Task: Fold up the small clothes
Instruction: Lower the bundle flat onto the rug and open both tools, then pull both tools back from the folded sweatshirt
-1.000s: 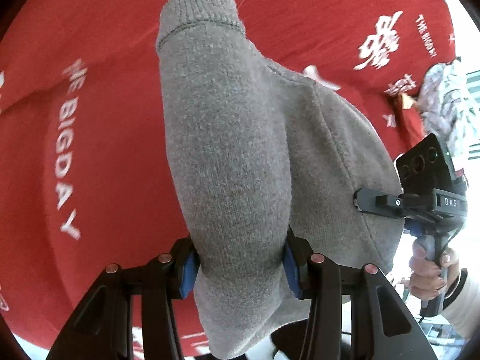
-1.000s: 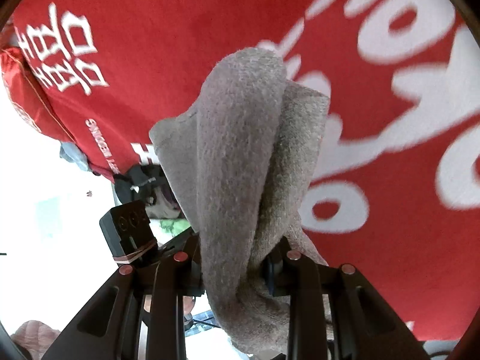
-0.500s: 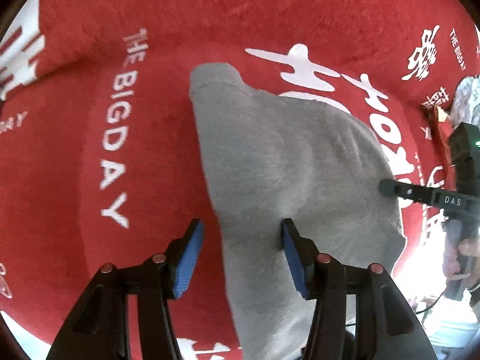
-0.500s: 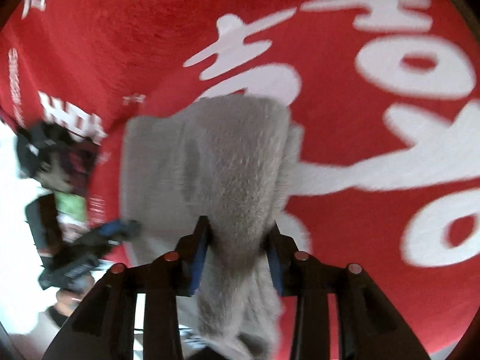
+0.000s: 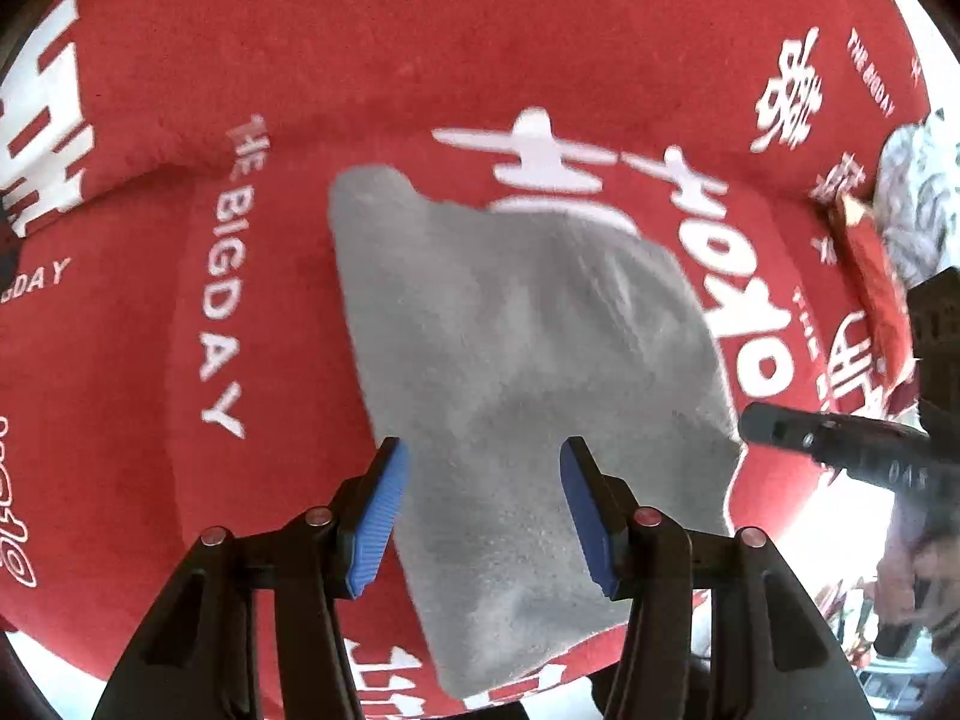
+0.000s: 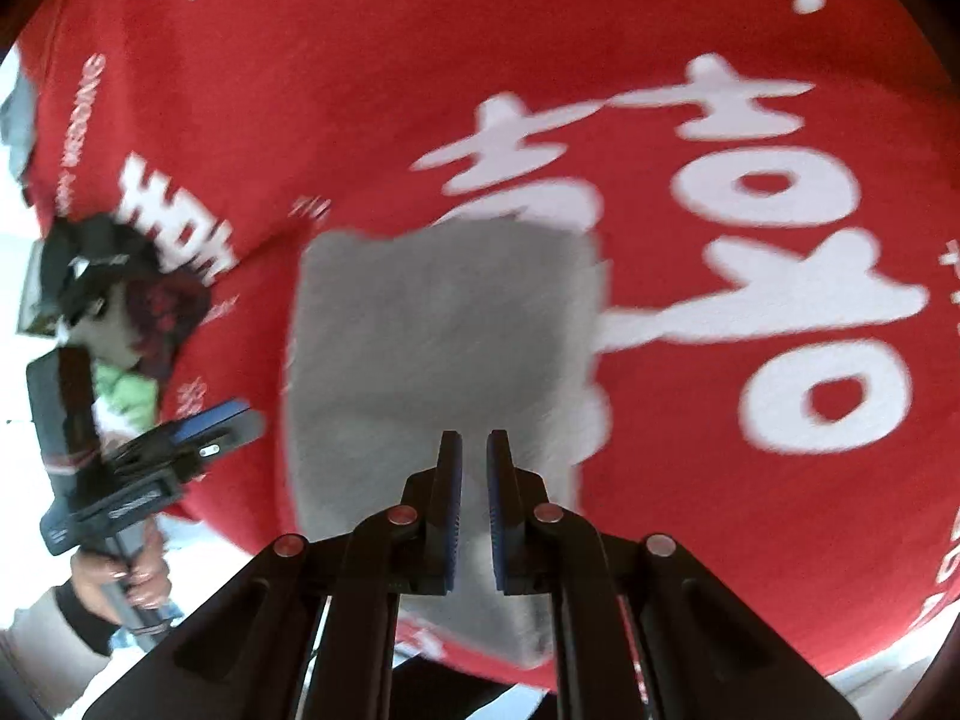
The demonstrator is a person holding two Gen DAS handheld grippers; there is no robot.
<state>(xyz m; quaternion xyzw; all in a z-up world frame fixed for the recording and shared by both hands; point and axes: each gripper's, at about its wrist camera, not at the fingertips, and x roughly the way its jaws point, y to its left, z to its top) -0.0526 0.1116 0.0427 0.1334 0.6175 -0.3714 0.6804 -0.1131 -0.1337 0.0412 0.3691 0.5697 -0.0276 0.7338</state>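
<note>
Grey knit, a small folded garment [image 5: 528, 396], lies flat on the red blanket [image 5: 420, 48] with its white lettering, and nothing holds it. Starting on your left: your left gripper [image 5: 480, 510] hangs over the near part of the garment with its blue pads [image 5: 375, 519] spread apart, one to each side, neither pressing the cloth. At the left edge of the right wrist view you can see your left hand [image 6: 129, 579] wrapped around that tool's handle. Moving right, the garment sits squarely ahead of your right gripper [image 6: 474, 468], a blurred grey block [image 6: 438, 348] reaching up to the large white characters. Your right gripper's jaws have just been closing and now stand nearly together, only a thin slit between the pads, with no cloth caught in it.
</note>
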